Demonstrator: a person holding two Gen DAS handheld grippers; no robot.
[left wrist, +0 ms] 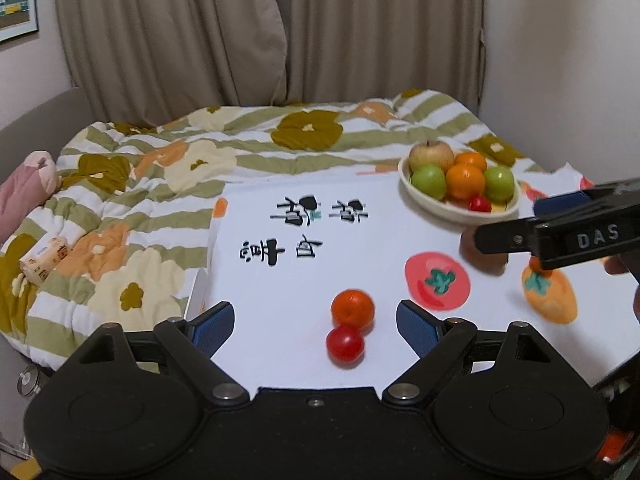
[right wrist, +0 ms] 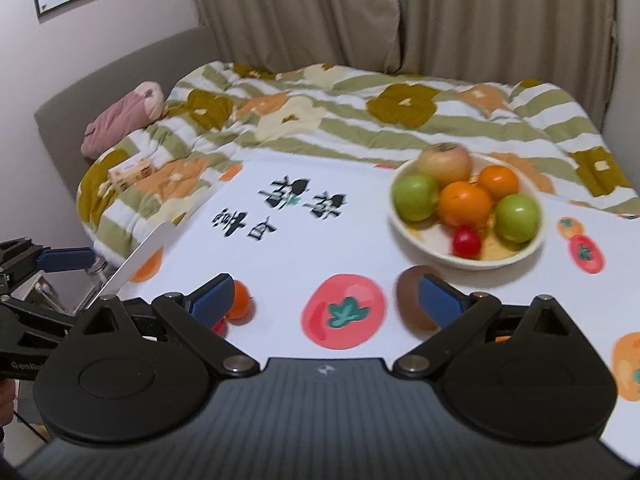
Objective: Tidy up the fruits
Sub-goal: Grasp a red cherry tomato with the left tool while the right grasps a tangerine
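From the left wrist, the left gripper stands wide apart, holding nothing, above a small orange touching a red cherry tomato on the white table. From the right wrist, the right gripper is also spread and empty, a brown kiwi beside its right finger, near the bowl of fruits.

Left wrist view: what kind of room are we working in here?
Most likely a bedroom. A floral quilt lies over a bed just beyond the white table, with beige curtains behind it and a framed picture on the wall.
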